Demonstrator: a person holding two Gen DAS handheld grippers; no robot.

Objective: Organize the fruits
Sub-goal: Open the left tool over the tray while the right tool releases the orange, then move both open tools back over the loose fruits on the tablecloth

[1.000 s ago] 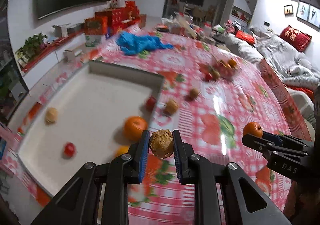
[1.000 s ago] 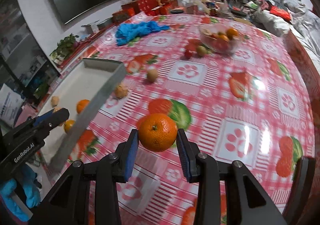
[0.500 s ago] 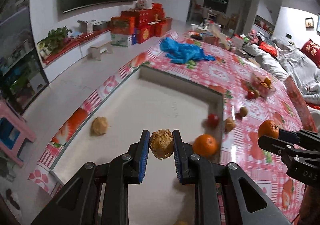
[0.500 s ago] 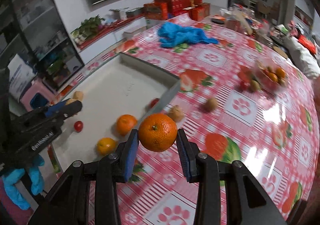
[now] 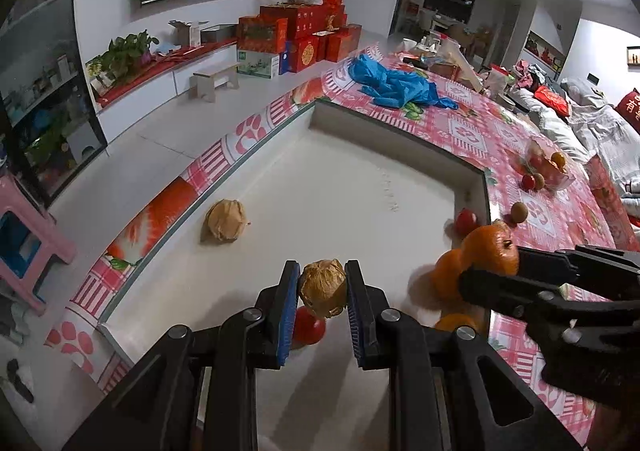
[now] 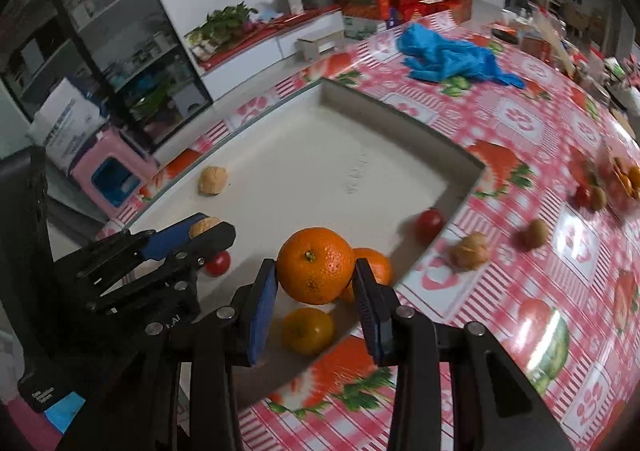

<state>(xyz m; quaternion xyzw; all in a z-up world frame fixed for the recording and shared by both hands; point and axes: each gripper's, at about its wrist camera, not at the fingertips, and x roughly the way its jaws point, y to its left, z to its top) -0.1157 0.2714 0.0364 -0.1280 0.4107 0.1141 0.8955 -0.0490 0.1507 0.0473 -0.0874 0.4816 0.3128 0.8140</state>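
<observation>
L tool (image 5: 323,291) is clenched on a papery, wrinkled tan fruit (image 5: 323,288), held above the white tray (image 5: 344,187); a small red fruit (image 5: 307,326) sits on the tray floor right under it, partly hidden by the blue pads. R tool (image 6: 316,291) grips a dimpled, glossy orange (image 6: 315,265) over the tray's near corner. Behind it a 2nd orange (image 6: 376,265) is mostly blocked; a yellower one (image 6: 308,330) lies below, near the rim.

Also in tray: another tan papery fruit (image 5: 225,219) near the far-left wall, red fruit (image 6: 429,224) against the R wall. Tray is shallow, square-cornered, matte white w/ grey walls.

Outside on the counter (image 6: 520,279), w/ red-pink checked glossy cloth: tan fruit (image 6: 469,251) just beside the tray wall, brown round one (image 6: 534,235) further out, blurred. Clear bowl (image 5: 550,169) of mixed fruit well apart, contents hard to tell. Crumpled blue plastic (image 5: 396,85) beyond the tray's far wall.
</observation>
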